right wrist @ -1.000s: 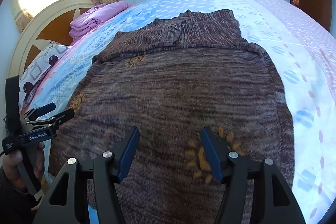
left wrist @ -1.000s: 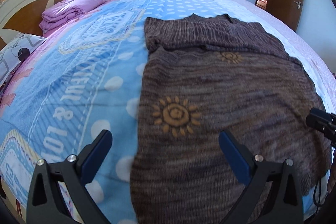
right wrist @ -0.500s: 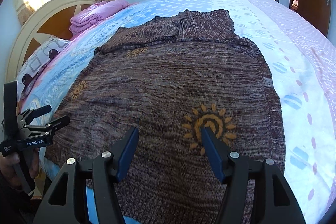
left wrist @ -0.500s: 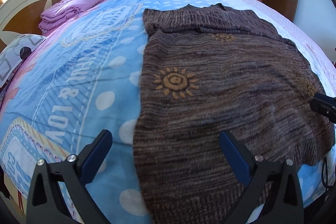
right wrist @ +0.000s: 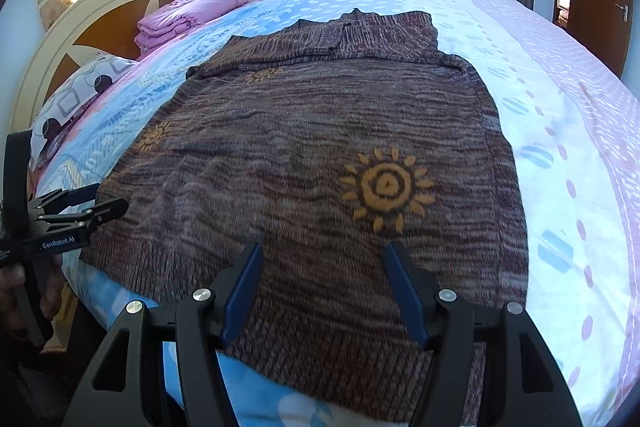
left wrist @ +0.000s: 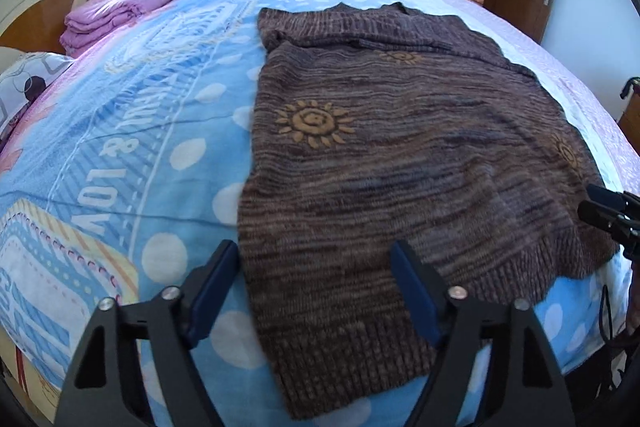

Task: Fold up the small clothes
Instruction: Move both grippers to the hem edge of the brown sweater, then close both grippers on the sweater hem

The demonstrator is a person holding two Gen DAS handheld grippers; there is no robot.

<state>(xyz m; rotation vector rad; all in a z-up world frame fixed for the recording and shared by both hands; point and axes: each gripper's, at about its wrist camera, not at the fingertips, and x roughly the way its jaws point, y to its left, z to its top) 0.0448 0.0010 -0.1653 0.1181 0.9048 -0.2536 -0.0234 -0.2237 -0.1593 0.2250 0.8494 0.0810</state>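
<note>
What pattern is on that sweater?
Brown streaky knit sweater with orange suns; clearest in the right wrist view.

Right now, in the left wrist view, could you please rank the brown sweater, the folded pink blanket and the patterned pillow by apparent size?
1. Brown sweater, by far.
2. Folded pink blanket.
3. Patterned pillow, though the picture's edge cuts it off, so the last two are uncertain.

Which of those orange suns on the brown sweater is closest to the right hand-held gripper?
The big sun just beyond the right hand-held gripper; the other two lie farther off to its left.
</note>
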